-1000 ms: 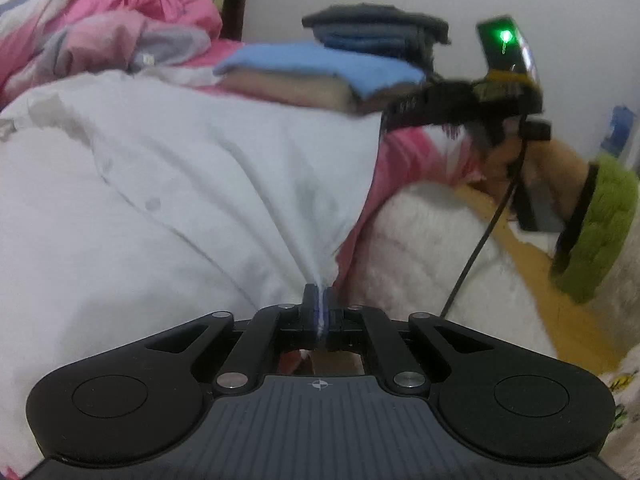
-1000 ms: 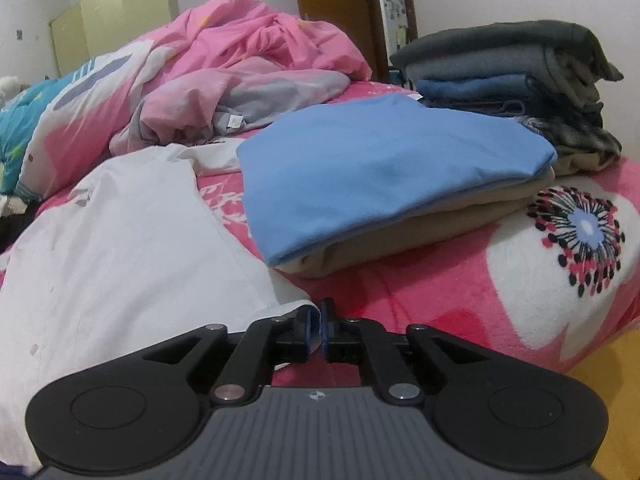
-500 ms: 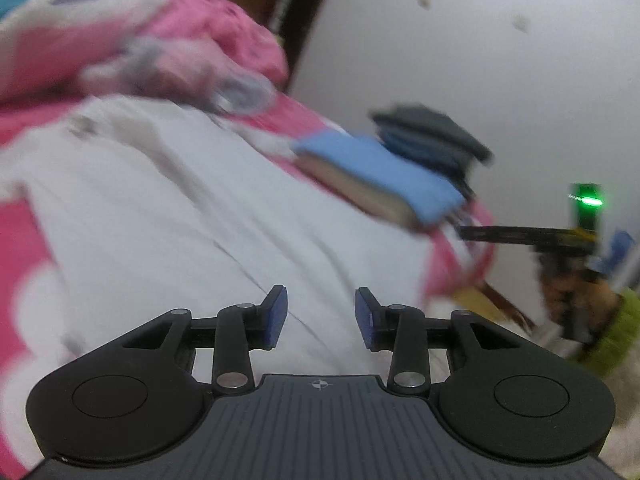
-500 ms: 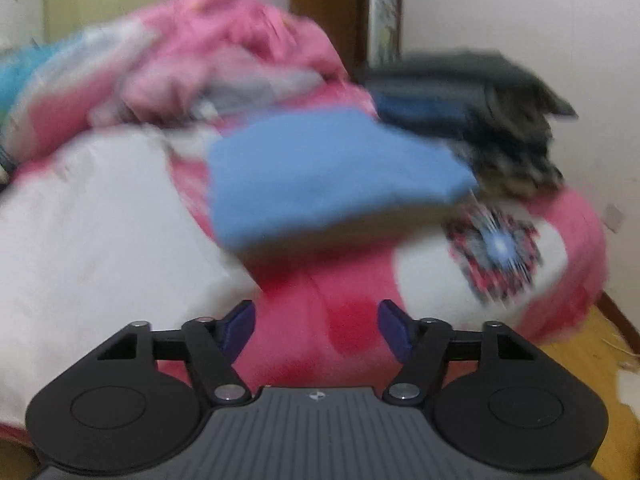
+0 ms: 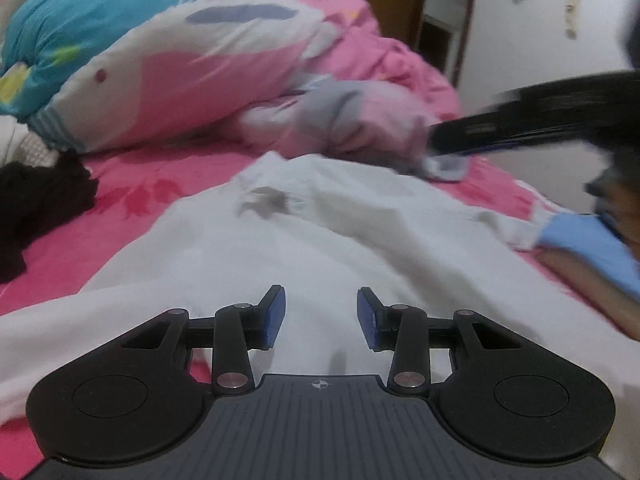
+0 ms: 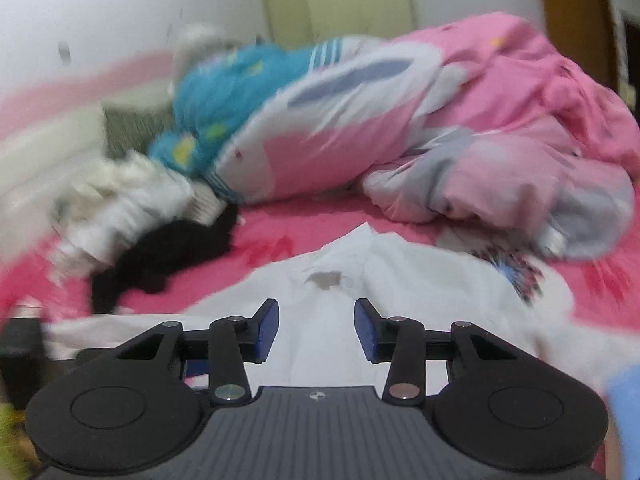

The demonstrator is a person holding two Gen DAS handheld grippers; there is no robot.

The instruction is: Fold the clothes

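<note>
the shirt (image 6: 360, 300) lies spread on the bed (image 6: 280, 224), collar end away. behind it a quilt (image 6: 400, 120); to its left a dark garment (image 6: 168, 256), to its right a folded cloth (image 5: 592, 240).

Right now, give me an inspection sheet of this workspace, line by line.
Surface: bed with a pink flowered blanket.
Job's things: white shirt spread flat, collar away from the cameras; folded blue garment beside it at right.
Clutter: bunched pink and blue quilt behind the shirt; black garment and white fluffy heap at left.
Grippers: left gripper open over the shirt, holding nothing; right gripper open, jaws just narrowed, nothing between them.
Cables: nothing seen.
Surroundings: white walls, wooden door frame, pale cupboard.
</note>
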